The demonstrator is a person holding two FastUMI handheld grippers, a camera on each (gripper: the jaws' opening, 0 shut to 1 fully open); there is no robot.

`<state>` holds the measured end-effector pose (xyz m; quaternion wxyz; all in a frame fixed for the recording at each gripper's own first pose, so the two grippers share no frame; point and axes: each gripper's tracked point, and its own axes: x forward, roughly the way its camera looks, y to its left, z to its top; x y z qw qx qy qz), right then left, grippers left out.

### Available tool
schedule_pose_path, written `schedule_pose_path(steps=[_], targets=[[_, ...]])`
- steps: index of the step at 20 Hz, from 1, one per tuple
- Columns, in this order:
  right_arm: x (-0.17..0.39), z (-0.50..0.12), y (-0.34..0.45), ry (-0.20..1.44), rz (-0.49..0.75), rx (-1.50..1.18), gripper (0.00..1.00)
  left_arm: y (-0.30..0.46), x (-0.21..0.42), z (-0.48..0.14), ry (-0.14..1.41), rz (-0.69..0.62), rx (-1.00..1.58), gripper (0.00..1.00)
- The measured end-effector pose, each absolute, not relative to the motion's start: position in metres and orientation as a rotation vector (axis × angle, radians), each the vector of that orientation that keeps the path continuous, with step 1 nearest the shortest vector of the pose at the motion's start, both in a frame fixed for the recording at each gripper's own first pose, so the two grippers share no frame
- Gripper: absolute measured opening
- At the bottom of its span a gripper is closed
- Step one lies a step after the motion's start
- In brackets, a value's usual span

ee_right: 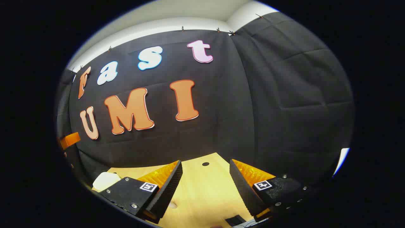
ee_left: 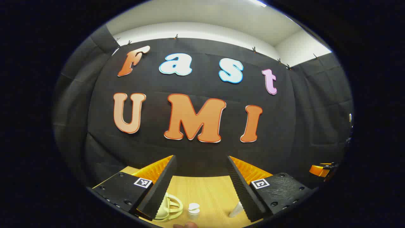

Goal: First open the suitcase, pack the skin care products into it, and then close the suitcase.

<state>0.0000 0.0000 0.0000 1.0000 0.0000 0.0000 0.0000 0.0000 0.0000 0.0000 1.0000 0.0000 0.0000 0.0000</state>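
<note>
Risking a blind descent: both cameras face the booth wall more than the wooden table (ee_left: pixel 202 193), so the items sit at the very bottom edge of sight; a reach from this tilt could knock the small white jar (ee_left: pixel 193 210) over or push it away; judgement only.

Left gripper (ee_left: pixel 200 183) held level above the table, fingers spread wide, pinching nothing; jar just below and between them; pale cream looped object (ee_left: pixel 171 207) beside the jar, under the left finger; white cone-like tip (ee_left: pixel 236 210) on the jar's other side.

Right gripper (ee_right: pixel 205 186) likewise spread and empty, over bare table; cream-white corner (ee_right: pixel 106 180), possibly the suitcase, lies beyond its left finger; cannot tell whether it is open.
</note>
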Motion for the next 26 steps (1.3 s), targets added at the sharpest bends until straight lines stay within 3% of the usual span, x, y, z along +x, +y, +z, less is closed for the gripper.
schedule_pose_path(steps=[1,3,4,5,10,14,26], targets=[[-0.002,0.000,0.012,-0.003,0.009,-0.022,1.00,0.015,-0.002,0.005,-0.011,0.008,-0.013,0.98],[0.002,-0.004,0.036,0.005,0.047,-0.068,0.95,0.047,-0.006,-0.005,0.014,0.074,-0.037,0.98],[0.007,-0.007,0.045,0.007,0.059,-0.090,1.00,0.063,-0.008,-0.015,0.036,0.130,-0.046,0.94],[0.013,-0.010,0.052,0.011,0.079,-0.106,0.95,0.073,-0.011,-0.029,0.059,0.178,-0.049,0.98],[0.054,-0.031,0.084,0.045,0.242,-0.146,0.95,0.059,-0.022,-0.071,0.097,0.333,0.065,0.94],[0.067,-0.061,0.089,0.080,0.298,-0.165,0.95,0.015,-0.007,-0.117,0.120,0.263,0.049,0.97],[0.039,-0.088,0.124,0.141,0.255,-0.175,0.95,0.087,-0.034,-0.143,0.205,0.285,0.281,0.99]])
